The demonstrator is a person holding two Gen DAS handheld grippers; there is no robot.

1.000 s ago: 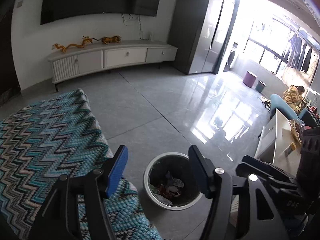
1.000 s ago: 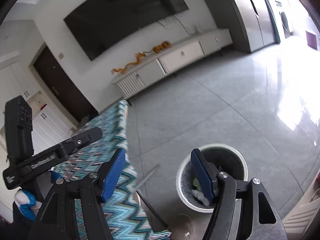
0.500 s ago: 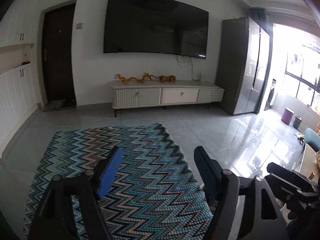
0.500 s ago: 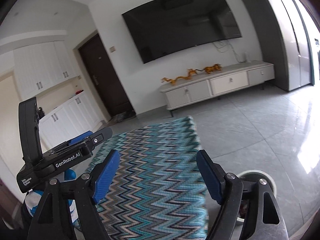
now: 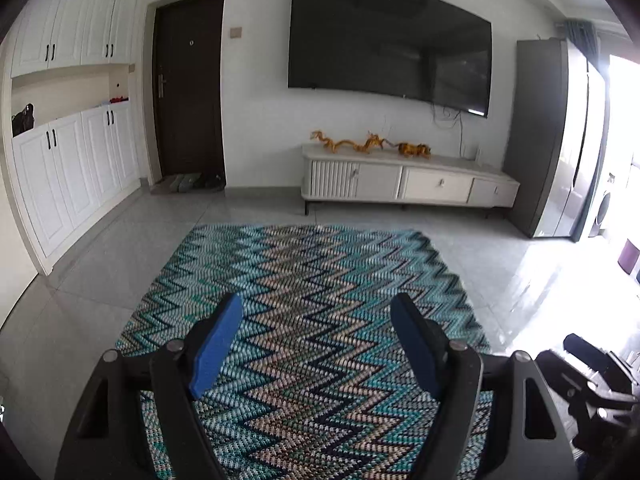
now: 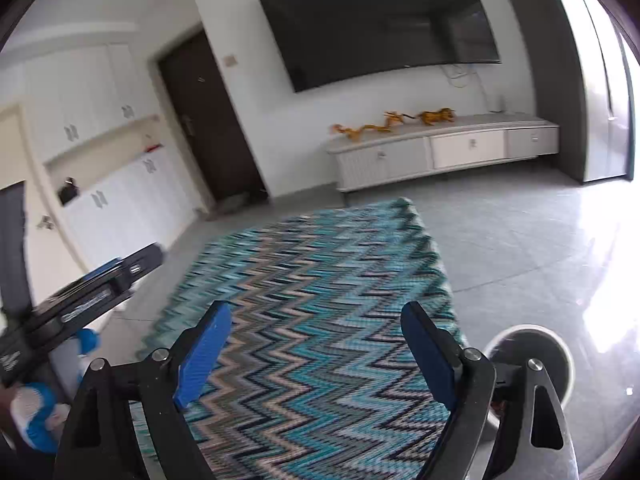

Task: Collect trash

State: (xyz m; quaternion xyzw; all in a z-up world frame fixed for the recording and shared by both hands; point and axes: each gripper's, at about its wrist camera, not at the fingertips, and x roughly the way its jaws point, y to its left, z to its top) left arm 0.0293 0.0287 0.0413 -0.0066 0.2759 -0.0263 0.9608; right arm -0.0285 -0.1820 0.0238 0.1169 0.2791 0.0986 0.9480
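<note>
My left gripper (image 5: 316,308) is open over a teal zigzag rug (image 5: 320,264), with nothing between its blue pads. My right gripper (image 6: 316,312) hangs over the same rug (image 6: 320,256); its jaws are opening and hold nothing. A round white trash bin (image 6: 566,360) stands on the tiles off the rug's right edge, partly hidden behind the right finger. The left gripper's body (image 6: 92,296) shows at the left of the right wrist view, above a blue-and-white gloved hand (image 6: 36,412). No loose litter shows on the rug.
A low white TV cabinet (image 5: 408,180) with orange figurines stands against the far wall under a large TV (image 5: 388,44). A dark door (image 5: 188,84) and white cupboards (image 5: 72,176) are on the left. A tall grey cabinet (image 5: 548,136) is on the right.
Both views have swung up and left, from the bin and tiles to the rug and TV wall. The bin left the left wrist view and slid to the right view's lower right. Both jaws widened.
</note>
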